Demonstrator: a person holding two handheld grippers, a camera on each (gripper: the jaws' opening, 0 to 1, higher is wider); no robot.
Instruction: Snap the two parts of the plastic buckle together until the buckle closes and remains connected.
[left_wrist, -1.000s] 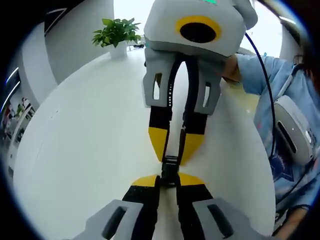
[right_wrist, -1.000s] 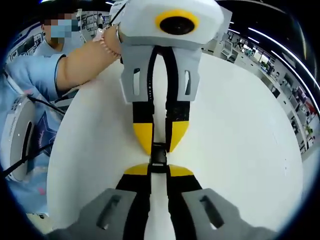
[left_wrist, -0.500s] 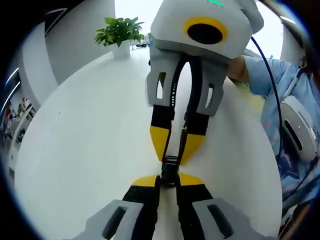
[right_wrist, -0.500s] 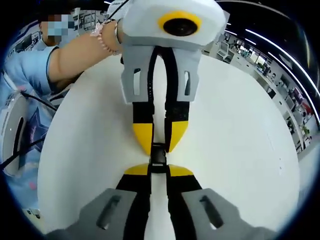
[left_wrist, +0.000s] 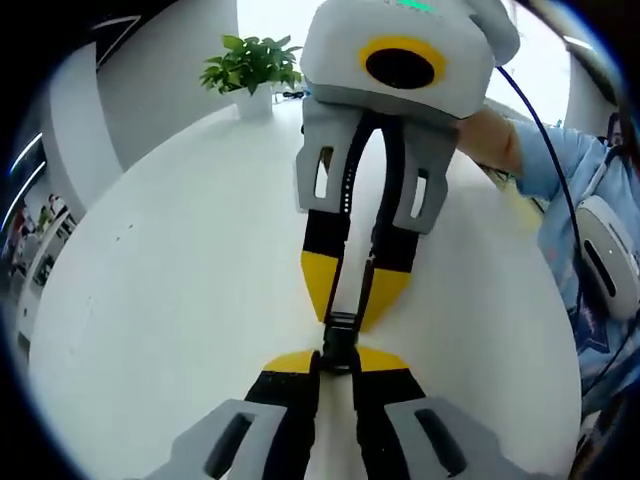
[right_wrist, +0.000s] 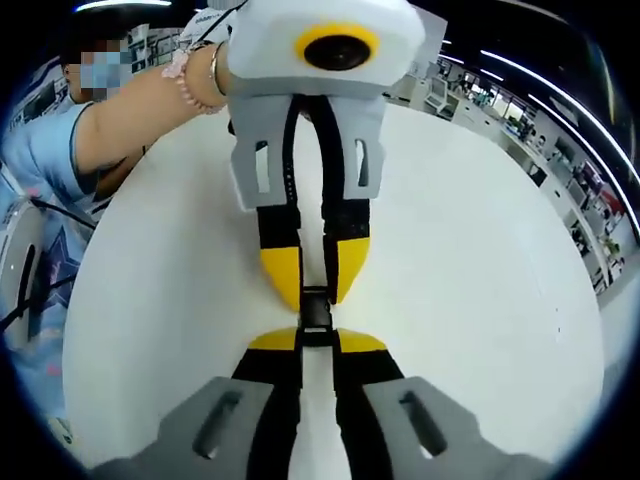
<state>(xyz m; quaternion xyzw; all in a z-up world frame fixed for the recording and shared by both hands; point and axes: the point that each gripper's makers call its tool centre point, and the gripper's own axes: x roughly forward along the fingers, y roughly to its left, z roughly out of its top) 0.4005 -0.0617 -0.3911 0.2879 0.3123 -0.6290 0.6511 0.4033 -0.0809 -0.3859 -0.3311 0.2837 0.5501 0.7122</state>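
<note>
Right now my left claw (left_wrist: 338, 358) has its yellow-tipped jaws pressed onto one end of the small black plastic buckle (left_wrist: 340, 340), and my right claw (right_wrist: 316, 340) pinches the other end the same way. In the left gripper view the right claw (left_wrist: 352, 296) comes down from above, nose to nose with mine; in the right gripper view the left claw (right_wrist: 314, 288) does the same. The black plastic buckle (right_wrist: 316, 312) sits between the two sets of tips, held just above the round white surface (left_wrist: 170, 280), with a thin strap running up between the opposite jaws.

I judge this to be the pressing step: both halves are gripped and lined up, looking met or nearly so, but I cannot tell whether the latch has caught. The next move, as I see it, calls for a straight push along the shared axis without twisting, then a gentle pull to check the hold. A green potted plant (left_wrist: 252, 70) stands at the far edge, well apart.
</note>
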